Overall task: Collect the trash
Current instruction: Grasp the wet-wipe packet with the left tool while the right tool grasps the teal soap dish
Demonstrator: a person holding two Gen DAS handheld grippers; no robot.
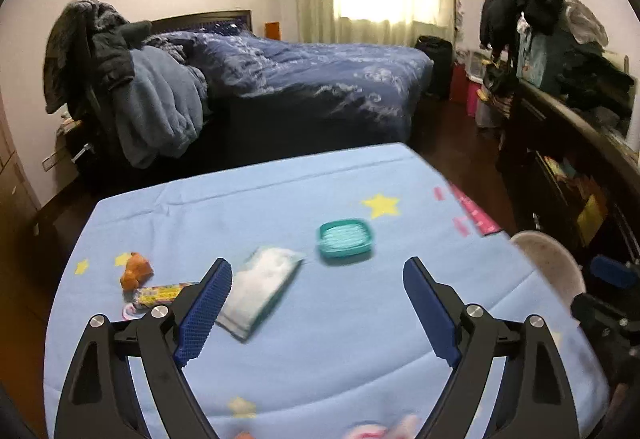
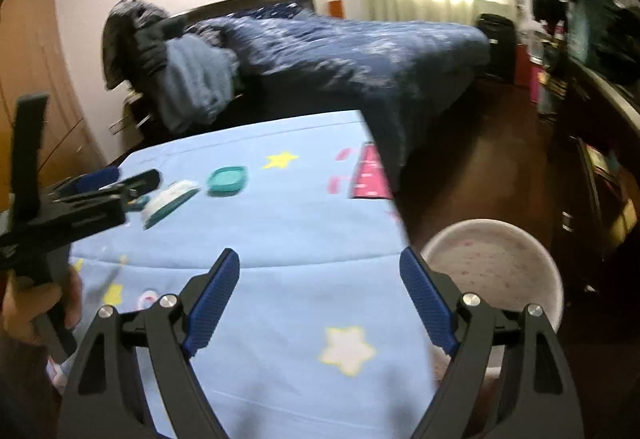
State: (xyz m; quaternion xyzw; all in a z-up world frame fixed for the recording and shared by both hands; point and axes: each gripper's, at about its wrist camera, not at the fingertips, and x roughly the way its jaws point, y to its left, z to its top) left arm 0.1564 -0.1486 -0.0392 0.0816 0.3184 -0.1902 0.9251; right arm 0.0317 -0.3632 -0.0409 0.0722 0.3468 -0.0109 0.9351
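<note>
Our left gripper gapes wide and empty above the light blue star-printed cloth; our right gripper likewise. Beside the left fingertip lies a white, teal-edged flat packet, further left a blurred orange scrap, perhaps peel. The pale round bin stands off the cloth's right edge.

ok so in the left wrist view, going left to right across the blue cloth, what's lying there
orange crumpled scrap → colourful candy wrapper → white tissue pack → teal soap dish → pink strip at the cloth's right edge. Both grippers are open.
</note>
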